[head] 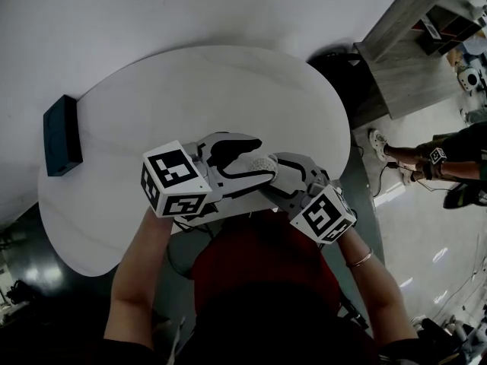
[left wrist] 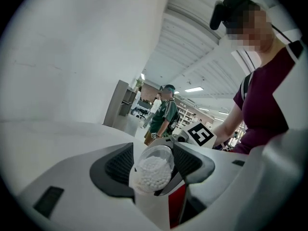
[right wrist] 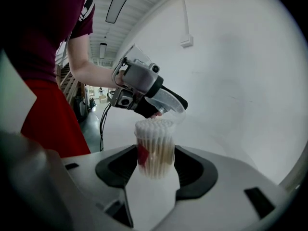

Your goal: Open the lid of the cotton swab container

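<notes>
The cotton swab container point(head: 264, 162) is a clear tube packed with white-tipped swabs, held up over the near edge of the round white table point(head: 152, 105). My right gripper point(right wrist: 155, 160) is shut on the container body point(right wrist: 155, 150), which stands upright with its swab heads bare at the top. The clear lid point(right wrist: 166, 101) is off and tilted just above and behind the swabs. My left gripper point(left wrist: 154, 160) is shut on that lid point(left wrist: 159, 154), and the swab heads point(left wrist: 153, 174) show right under it. In the head view the left gripper point(head: 261, 160) and right gripper point(head: 275, 175) meet tip to tip.
A dark blue box point(head: 62, 135) lies at the table's far left edge. A grey shelf unit point(head: 418, 44) stands on the floor at upper right. A person point(head: 449, 154) stands to the right of the table.
</notes>
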A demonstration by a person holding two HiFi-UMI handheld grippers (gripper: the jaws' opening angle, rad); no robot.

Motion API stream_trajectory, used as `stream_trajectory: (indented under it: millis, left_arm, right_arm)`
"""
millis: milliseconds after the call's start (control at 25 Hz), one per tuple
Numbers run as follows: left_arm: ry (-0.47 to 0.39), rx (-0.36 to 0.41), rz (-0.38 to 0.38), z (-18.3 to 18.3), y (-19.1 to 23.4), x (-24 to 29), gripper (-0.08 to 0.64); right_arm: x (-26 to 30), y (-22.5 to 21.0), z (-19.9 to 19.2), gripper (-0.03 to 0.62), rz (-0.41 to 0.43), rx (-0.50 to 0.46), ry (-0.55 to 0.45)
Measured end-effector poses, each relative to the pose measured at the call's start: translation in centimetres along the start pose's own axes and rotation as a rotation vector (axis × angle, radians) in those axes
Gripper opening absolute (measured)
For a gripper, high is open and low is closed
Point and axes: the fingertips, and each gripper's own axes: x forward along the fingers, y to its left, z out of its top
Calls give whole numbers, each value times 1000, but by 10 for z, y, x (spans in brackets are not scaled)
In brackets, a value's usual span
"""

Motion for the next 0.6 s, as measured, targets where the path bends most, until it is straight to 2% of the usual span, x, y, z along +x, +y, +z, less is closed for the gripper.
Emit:
stream_trajectory:
  millis: [320,600]
  left_arm:
    - [-99,-22,61,24,19,-3,275]
    - [-134,26,173,34,46,-3,253]
  right_arm:
    - [0,3,-5,253,7,7,-13]
    - [-1,9,-7,253,16,24,-35]
